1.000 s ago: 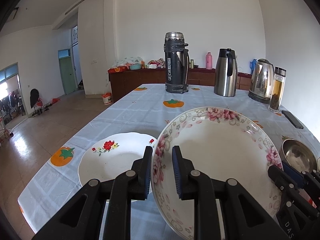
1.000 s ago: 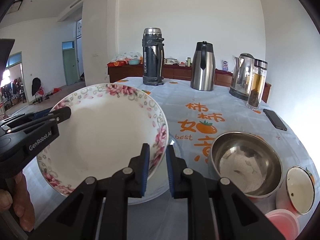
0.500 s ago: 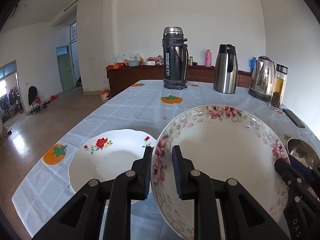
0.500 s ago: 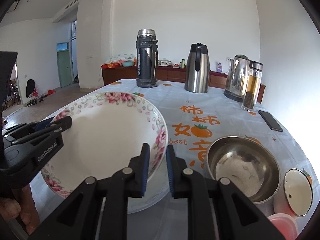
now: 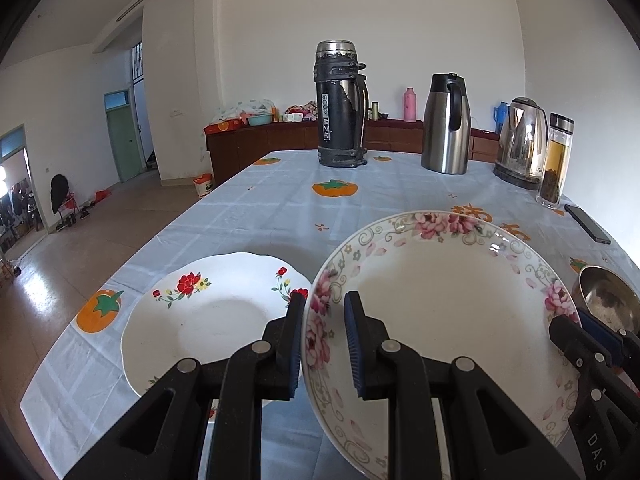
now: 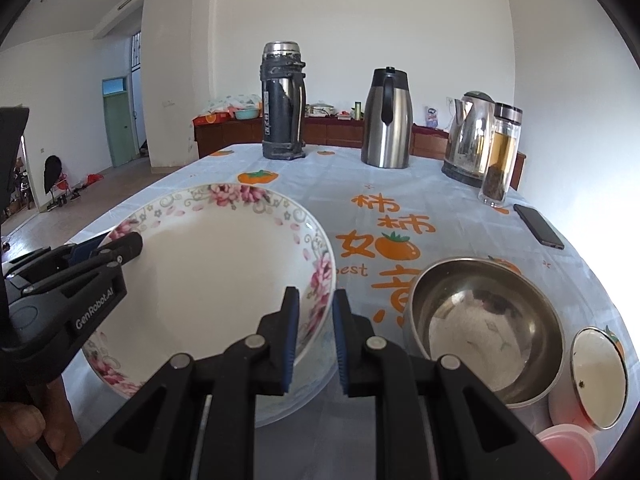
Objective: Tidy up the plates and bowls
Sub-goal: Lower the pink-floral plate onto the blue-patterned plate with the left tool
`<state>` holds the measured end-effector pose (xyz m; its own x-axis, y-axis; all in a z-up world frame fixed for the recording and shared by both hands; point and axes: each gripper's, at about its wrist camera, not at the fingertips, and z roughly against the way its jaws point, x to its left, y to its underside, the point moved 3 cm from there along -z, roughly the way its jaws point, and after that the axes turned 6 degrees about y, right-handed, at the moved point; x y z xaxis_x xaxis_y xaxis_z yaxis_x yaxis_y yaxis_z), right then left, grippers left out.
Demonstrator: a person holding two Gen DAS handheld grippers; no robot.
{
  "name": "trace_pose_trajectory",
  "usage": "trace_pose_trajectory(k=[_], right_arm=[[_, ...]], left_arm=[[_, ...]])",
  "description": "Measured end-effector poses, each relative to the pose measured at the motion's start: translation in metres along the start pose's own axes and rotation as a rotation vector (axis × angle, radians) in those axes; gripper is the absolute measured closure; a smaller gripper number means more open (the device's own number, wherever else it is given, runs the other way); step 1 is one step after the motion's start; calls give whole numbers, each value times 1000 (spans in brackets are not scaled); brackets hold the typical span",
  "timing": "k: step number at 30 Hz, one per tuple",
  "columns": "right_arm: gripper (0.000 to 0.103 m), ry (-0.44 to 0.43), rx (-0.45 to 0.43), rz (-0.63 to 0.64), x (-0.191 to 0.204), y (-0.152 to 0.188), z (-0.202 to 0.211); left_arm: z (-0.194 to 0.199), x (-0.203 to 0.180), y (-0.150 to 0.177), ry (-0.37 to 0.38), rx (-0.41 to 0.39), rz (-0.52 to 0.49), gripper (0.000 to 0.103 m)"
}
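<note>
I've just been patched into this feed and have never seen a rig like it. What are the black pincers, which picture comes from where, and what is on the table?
There is no robot arm. A person holds a two-finger tool in each hand, each carrying a wide-angle camera that looks forward along its fingers.

In the left camera's picture, the left hand-held gripper is clamped on the rim of the pink-flowered bowl. In the right camera's picture, the right hand-held gripper clamps the opposite rim, so both carry one bowl.

On the tablecloth lie a red-flowered plate, a steel bowl, a small white enamel lid, a phone, a black flask, a steel jug, a kettle and a tea bottle.
</note>
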<state>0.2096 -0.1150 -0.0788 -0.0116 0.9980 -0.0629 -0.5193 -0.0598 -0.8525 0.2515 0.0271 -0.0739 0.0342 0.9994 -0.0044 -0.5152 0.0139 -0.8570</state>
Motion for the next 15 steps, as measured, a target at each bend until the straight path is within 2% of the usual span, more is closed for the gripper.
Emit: trace_pose_trajectory(k=[15], right_arm=[[86, 24, 47, -10, -4, 1, -8]], left_arm=[[-15, -3, 5, 23, 55, -4, 81]])
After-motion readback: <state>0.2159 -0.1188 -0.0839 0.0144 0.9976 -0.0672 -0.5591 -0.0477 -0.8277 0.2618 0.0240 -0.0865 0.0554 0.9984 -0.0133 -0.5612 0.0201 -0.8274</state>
